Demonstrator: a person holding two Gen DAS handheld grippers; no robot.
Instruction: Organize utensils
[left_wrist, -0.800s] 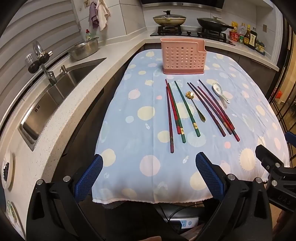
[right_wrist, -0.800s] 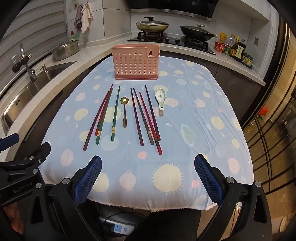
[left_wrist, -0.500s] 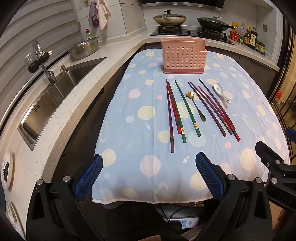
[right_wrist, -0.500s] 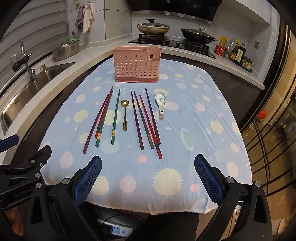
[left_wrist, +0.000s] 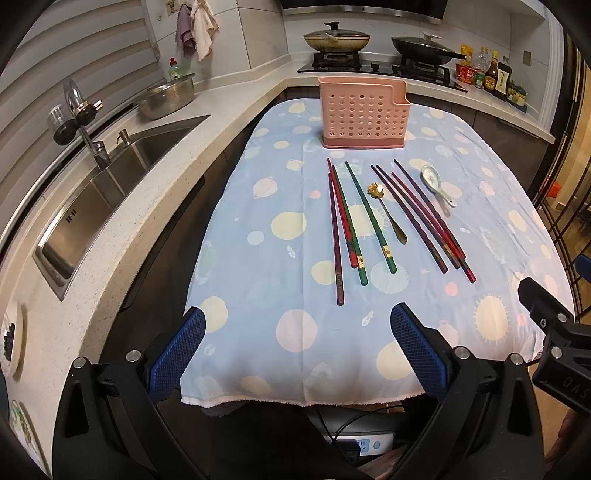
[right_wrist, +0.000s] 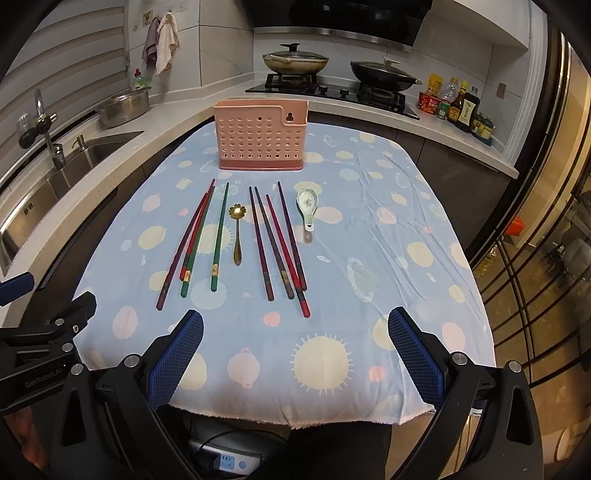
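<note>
On the cloth-covered counter (right_wrist: 424, 280), a pink perforated utensil holder (right_wrist: 260, 138) stands upright at the far end, presumably the destination. Eight chopsticks (right_wrist: 218, 236) lie lengthwise before it, roughly parallel, handles nearest for easy pickup. Left claw (left_wrist: 295, 350) and right claw (right_wrist: 293, 354) hover at the near edge, jaws wide, empty. Gold spoon (right_wrist: 237, 232) and ceramic spoon (right_wrist: 307, 205) lie among the sticks.

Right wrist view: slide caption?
Open right gripper above chopsticks, two spoons and pink holder on tablecloth.
</note>
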